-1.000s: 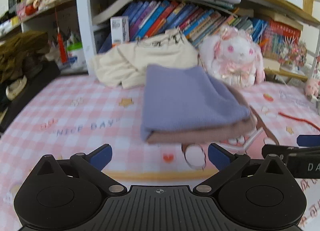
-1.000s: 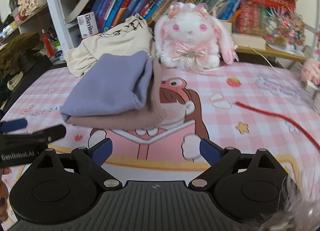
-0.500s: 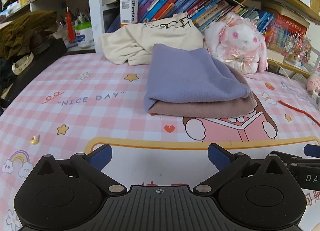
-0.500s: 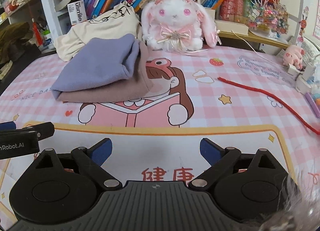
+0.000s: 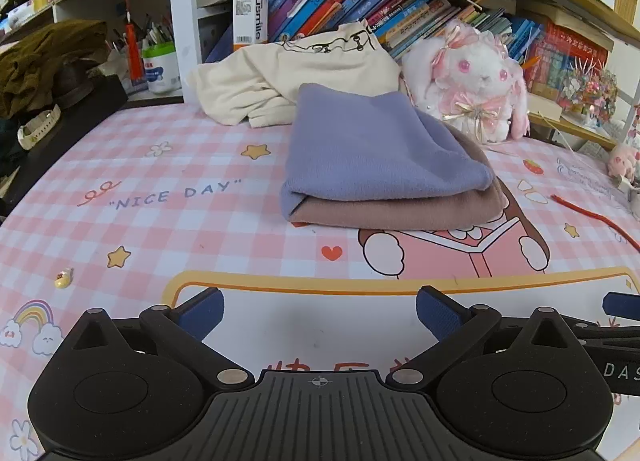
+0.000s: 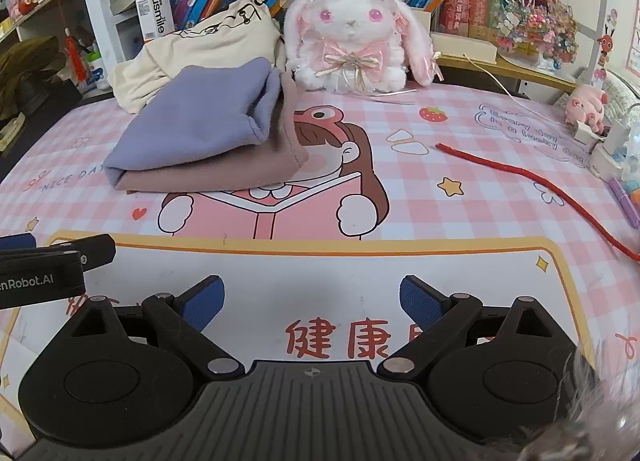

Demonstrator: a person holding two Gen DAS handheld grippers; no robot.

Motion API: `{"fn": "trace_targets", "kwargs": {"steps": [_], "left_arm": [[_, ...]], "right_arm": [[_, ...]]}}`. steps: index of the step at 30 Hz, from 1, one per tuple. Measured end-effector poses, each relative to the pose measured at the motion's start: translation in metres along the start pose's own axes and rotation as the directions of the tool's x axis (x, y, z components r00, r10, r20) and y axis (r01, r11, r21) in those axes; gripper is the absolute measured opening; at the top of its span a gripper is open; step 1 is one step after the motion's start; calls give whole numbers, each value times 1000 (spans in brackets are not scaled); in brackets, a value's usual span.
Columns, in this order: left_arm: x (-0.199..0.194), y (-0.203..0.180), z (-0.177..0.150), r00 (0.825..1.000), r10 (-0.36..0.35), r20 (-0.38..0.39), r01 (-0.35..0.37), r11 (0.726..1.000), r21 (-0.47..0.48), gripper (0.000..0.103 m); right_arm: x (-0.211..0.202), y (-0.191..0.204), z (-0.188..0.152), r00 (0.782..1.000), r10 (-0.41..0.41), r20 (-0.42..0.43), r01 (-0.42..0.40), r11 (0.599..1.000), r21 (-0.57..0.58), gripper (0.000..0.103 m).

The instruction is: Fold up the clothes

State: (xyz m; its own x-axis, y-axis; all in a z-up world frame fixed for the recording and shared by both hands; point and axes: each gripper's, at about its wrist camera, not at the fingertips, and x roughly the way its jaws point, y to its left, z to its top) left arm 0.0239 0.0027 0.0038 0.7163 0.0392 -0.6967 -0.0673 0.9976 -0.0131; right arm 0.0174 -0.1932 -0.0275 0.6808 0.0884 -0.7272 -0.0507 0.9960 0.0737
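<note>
Both claws pulled back w/ stack farther ahead now. Left claw (image 5: pixel 318 315) & right claw (image 6: pixel 310 303) gape wide, nothing held. 2 folded clothes (image 5: pixel 380 165) on worktop (image 5: pixel 180 221) ahead, beyond fingertips, cream garment (image 5: pixel 288 81) behind.

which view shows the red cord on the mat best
The right wrist view: the red cord runs from its tip by the strawberry print across the mat toward the right edge. The left wrist view catches only a short stretch at the frame's right border.
</note>
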Motion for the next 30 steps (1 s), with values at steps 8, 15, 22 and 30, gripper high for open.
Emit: {"fn": "trace_targets", "kwargs": {"steps": [8, 15, 22, 30], "left_arm": [[1, 0, 0, 1000, -2, -6, 2, 1000, 3, 103], [3, 0, 0, 1000, -8, -7, 8, 1000, 5, 103], [3, 0, 1, 1000, -8, -9, 8, 1000, 3, 103], [4, -2, 0, 1000, -10, -15, 10, 1000, 12, 103]], "right_arm": [[1, -1, 1, 1000, -6, -4, 6, 1000, 8, 95], [4, -1, 2, 1000, -6, -11, 6, 1000, 5, 95], [5, 0, 2, 1000, -6, -12, 6, 1000, 4, 95], [6, 0, 1, 1000, -4, -12, 4, 1000, -1, 95]]}}
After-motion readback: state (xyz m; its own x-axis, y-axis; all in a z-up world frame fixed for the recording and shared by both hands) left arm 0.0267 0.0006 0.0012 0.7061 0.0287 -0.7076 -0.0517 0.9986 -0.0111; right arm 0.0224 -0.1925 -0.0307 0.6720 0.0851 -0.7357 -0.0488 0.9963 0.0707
